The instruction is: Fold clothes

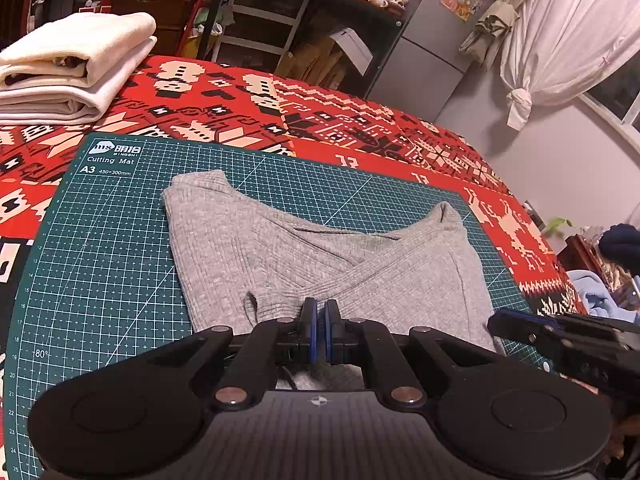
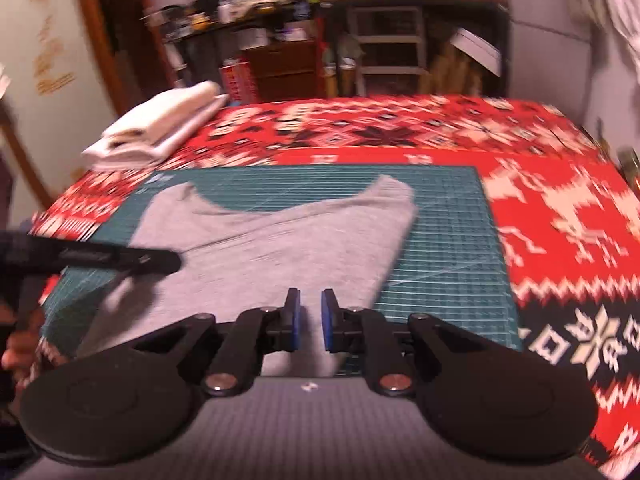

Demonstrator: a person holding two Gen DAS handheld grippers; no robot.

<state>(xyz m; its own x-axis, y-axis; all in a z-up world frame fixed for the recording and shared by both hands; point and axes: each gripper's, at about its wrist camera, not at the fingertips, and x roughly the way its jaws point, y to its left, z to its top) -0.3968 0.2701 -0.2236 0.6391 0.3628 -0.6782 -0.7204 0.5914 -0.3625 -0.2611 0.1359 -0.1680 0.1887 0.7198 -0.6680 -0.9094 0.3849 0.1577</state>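
Note:
A grey ribbed top (image 1: 320,252) lies flat on a green cutting mat (image 1: 100,260), neckline away from me and both sleeves folded across its front. My left gripper (image 1: 320,320) hovers at the top's near edge with its blue pads (image 1: 309,322) almost together; no cloth shows between them. In the right wrist view the same top (image 2: 280,248) is blurred. My right gripper (image 2: 310,312) stands open over its near hem with nothing between the fingers. The left gripper (image 2: 168,262) reaches in from the left above the cloth, and the right gripper (image 1: 496,322) shows at the right edge of the left wrist view.
A stack of folded white clothes (image 1: 72,64) sits at the far left on the red patterned tablecloth (image 1: 360,120). The mat (image 2: 440,240) has bare green to the right of the top. Shelves, a fridge and a curtain stand beyond the table.

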